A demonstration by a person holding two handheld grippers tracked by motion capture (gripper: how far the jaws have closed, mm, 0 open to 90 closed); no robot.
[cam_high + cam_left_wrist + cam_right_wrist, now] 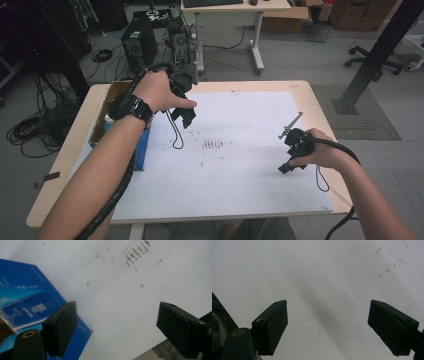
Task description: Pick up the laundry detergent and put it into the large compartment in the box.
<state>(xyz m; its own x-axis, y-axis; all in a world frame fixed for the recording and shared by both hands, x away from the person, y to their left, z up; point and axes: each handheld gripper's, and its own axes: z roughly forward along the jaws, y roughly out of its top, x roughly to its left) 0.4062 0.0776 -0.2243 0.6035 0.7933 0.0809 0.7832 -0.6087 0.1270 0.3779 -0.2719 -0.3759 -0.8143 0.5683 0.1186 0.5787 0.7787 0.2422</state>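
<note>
My left gripper (184,116) hangs over the left part of a white sheet (240,165) that covers the table, and a hand with a black wristwatch holds it. In the left gripper view its jaws (116,315) stand wide open with nothing between them, above the sheet and next to a blue box (25,302). My right gripper (286,167) rests low at the sheet's right side. The right gripper view has its jaws (328,312) open over bare white sheet (324,272).
A blue box (142,146) lies at the sheet's left edge beside an open cardboard box (111,95). Brown smudges (214,145) mark the sheet's middle. Beyond the table stand a computer tower (139,45), cables, a desk and a black slanted post (380,50).
</note>
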